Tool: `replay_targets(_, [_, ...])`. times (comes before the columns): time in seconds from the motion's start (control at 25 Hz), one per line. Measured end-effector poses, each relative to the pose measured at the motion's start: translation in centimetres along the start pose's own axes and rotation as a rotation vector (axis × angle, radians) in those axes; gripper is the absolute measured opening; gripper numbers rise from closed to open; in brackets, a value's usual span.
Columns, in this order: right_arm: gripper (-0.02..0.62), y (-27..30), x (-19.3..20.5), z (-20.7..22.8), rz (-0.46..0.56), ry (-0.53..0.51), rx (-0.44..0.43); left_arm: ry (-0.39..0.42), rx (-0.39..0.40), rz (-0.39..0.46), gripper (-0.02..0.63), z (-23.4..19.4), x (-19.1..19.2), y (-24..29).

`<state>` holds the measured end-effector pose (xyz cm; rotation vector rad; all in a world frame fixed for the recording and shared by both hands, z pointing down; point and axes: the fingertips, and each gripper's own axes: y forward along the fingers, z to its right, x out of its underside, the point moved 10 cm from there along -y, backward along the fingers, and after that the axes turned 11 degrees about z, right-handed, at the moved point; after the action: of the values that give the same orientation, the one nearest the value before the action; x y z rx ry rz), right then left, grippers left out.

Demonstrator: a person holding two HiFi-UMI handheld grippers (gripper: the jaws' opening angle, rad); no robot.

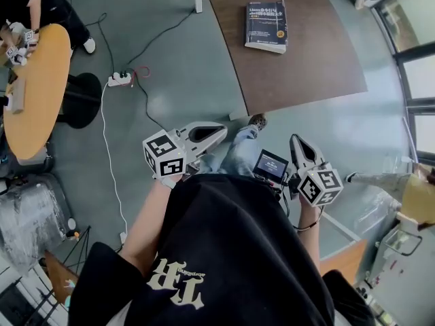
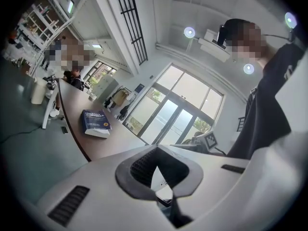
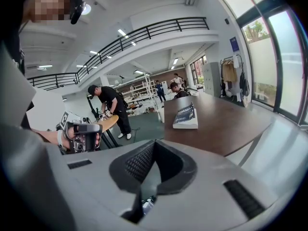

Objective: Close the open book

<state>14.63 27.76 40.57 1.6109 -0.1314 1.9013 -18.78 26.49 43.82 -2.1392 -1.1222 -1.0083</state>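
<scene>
A brown table (image 1: 319,60) fills the upper right of the head view, standing on a grey-green floor (image 1: 170,94). At the left edge stands a round orange table (image 1: 37,94) with a dark round base (image 1: 81,100) just beside it. A person in black (image 1: 41,5) stands at its upper end. A white power strip (image 1: 119,79) lies on the floor at upper left; a white cable (image 1: 109,161) runs down from it and a black cable (image 1: 166,32) runs up toward the top. Window frames (image 1: 414,60) line the right edge. A crinkled silver bundle (image 1: 30,216) sits at lower left. In the right gripper view a railed balcony (image 3: 144,35) crosses the upper middle.
</scene>
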Motion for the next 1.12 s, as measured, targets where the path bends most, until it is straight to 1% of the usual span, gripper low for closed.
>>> replay_targets(0.2, [-0.014,-1.3,0.7,-1.2,0.019,0.003,-0.024,-0.018,-0.007,0.072,0.003,1.1,0.3,-2.4])
replay_targets(0.36, [-0.014,-2.4,1.6,-2.1,0.036,0.006,-0.054,-0.031,-0.002,0.099,0.003,2.2,1.0,-3.6])
replay_targets(0.44, [-0.014,-2.9,2.2,-2.4,0.044,0.012,-0.086,-0.018,-0.011,0.103,0.003,2.9,1.3,-3.9])
replay_targets(0.6, [-0.014,-3.2,2.9,-3.1,0.057,0.023,-0.169,0.041,-0.026,0.102,0.003,4.2,1.6,-4.1])
replay_targets(0.68, [-0.014,-3.6,2.9,-3.6,0.047,0.003,-0.203,0.059,-0.032,0.107,0.003,5.3,1.7,-3.9])
replay_targets(0.8, [-0.014,-4.8,2.6,-4.6,0.027,-0.039,-0.244,0.062,-0.038,0.108,0.003,7.5,1.9,-3.5])
replay_targets(0.92, [-0.014,-6.8,2.8,-5.3,0.023,-0.052,-0.254,0.078,-0.028,0.088,0.003,9.9,2.1,-3.3])
replay_targets(1.04, [-0.014,-9.4,3.7,-6.0,0.030,-0.042,-0.247,0.099,-0.002,0.078,0.003,12.5,2.8,-3.5])
replay_targets(1.12, [-0.014,-11.2,4.5,-6.4,0.031,-0.038,-0.239,0.103,-0.001,0.079,0.003,14.2,3.6,-3.9])
